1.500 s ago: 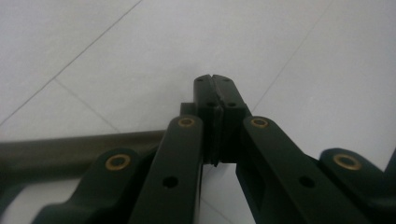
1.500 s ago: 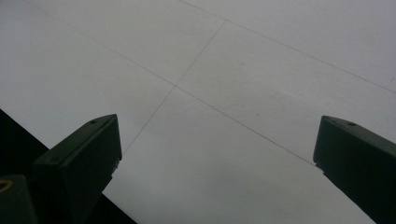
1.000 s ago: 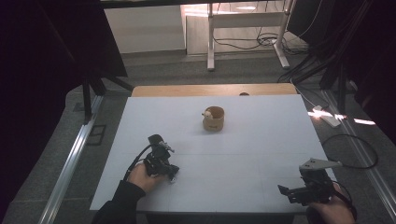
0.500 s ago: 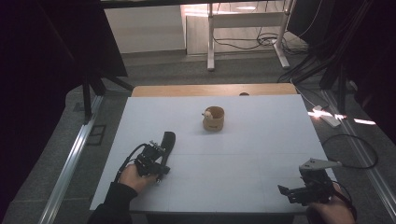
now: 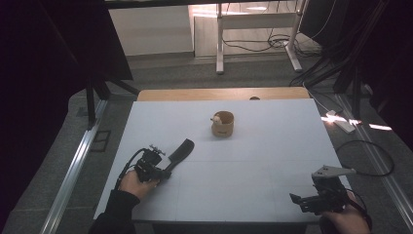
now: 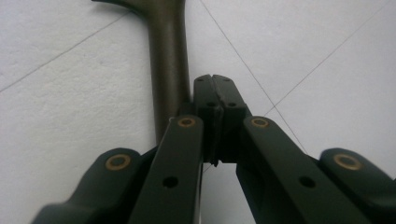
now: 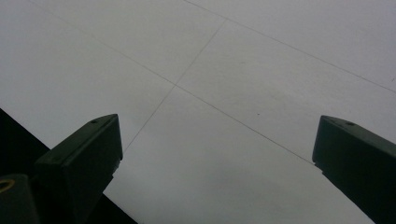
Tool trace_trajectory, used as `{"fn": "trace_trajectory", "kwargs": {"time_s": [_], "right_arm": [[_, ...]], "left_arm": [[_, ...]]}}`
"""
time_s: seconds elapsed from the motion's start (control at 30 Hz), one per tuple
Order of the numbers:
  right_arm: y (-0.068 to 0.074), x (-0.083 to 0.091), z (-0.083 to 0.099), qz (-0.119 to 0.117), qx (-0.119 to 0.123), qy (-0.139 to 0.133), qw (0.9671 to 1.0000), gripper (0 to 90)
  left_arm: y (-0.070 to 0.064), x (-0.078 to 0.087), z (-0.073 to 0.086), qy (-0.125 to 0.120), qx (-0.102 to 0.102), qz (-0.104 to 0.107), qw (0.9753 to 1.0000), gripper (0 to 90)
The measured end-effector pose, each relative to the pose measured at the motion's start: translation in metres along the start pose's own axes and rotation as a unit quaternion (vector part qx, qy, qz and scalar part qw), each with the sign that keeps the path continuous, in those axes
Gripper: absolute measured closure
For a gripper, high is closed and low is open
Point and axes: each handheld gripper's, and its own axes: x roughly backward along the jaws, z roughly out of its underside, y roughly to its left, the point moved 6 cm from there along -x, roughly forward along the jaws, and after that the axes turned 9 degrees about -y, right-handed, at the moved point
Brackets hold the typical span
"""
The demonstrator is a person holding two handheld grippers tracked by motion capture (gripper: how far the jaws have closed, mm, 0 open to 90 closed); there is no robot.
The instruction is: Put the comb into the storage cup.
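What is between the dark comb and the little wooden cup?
Nothing visible. The dark comb lies beside the left claw, whose jaws are shut next to its handle. Between it and the wooden cup there is just bare white table.

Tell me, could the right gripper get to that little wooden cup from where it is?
Probably yes: the right gripper is open, and bare table lies between it and the cup.
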Motion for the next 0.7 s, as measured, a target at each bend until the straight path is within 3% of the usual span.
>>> {"fn": "trace_trajectory", "kwargs": {"time_s": [0.13, 0.33, 0.5, 0.7], "right_arm": [[0.000, 0.000, 0.000, 0.000, 0.000, 0.001, 1.0000, 2.2], [0.000, 0.000, 0.000, 0.000, 0.001, 0.002, 1.0000, 2.3], [0.000, 0.000, 0.000, -0.001, 0.001, 0.002, 1.0000, 2.3], [0.000, 0.000, 0.000, -0.001, 0.001, 0.003, 1.0000, 2.3]], "left_arm": [[-0.004, 0.005, -0.005, -0.023, -0.014, 0.001, 0.9996, 88.1], [-0.009, 0.012, -0.013, -0.060, -0.034, -0.016, 0.9975, 81.5], [-0.009, 0.013, -0.015, -0.069, -0.028, -0.026, 0.9969, 69.0], [-0.005, 0.013, -0.014, -0.075, -0.005, -0.029, 0.9968, 50.0]]}}
